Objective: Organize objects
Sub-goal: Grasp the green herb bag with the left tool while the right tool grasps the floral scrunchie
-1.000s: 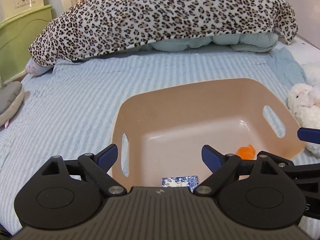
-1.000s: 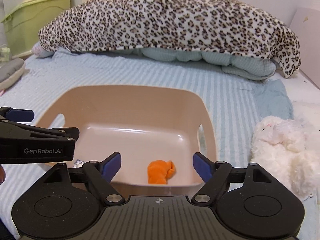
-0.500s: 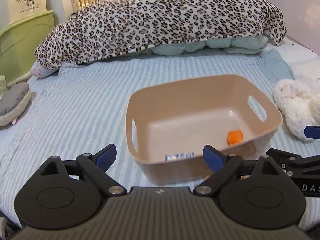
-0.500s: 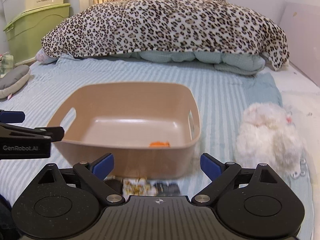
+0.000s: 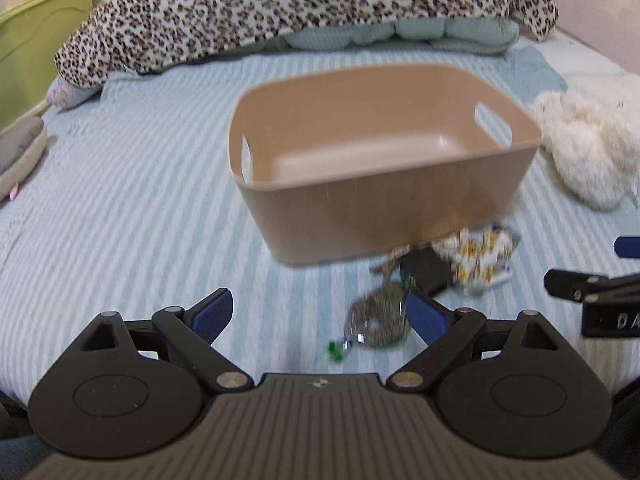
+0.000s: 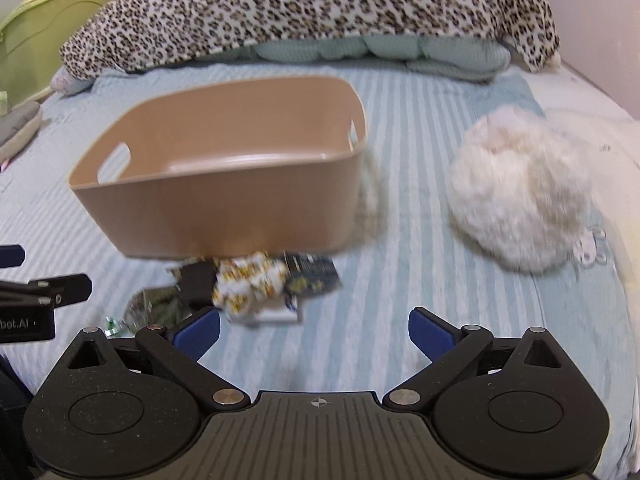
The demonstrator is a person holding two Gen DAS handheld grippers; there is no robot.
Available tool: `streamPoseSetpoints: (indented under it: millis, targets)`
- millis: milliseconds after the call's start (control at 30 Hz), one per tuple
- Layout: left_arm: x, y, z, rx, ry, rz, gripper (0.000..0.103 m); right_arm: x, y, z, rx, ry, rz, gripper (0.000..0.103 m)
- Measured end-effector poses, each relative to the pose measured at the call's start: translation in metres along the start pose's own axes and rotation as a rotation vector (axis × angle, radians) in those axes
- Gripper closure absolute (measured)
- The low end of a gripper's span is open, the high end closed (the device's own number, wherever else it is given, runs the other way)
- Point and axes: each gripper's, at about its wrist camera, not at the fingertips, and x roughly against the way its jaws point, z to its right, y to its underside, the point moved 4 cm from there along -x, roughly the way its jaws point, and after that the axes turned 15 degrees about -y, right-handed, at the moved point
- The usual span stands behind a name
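A tan plastic basket (image 5: 384, 200) (image 6: 224, 208) stands on the striped bed. In front of it lies a small pile: a yellow-and-white patterned cloth (image 5: 478, 260) (image 6: 250, 282), a black item (image 5: 424, 270) (image 6: 196, 278), a dark patterned card (image 6: 312, 274) and a clear bag of greenish bits (image 5: 378, 320) (image 6: 154, 306). A white plush toy (image 5: 584, 152) (image 6: 520, 188) lies right of the basket. My left gripper (image 5: 318, 314) is open and empty, near the bag. My right gripper (image 6: 314, 330) is open and empty, just short of the pile.
A leopard-print blanket (image 5: 304, 12) (image 6: 312, 16) over quilted pillows fills the back of the bed. A green cabinet (image 5: 36, 40) stands at the left. A grey cushion (image 5: 18, 152) lies at the left edge.
Both grippers have pulled back and down from over the basket. The pile in front of the basket has come into view; the basket's contents are now hidden by its wall.
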Motion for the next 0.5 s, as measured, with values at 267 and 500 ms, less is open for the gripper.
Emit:
streamPoseSetpoints:
  millis: [267,500]
  targets:
    - [-0.027,0.03,0.01,-0.039,0.026,-0.106,0.009,-0.012,0.016,0.005,-0.007,0.015,-0.065,0.0]
    - [-0.041,0.038,0.017,-0.054,0.038,-0.136,0.009,-0.03,0.022,0.006,-0.006,0.014,-0.122,0.0]
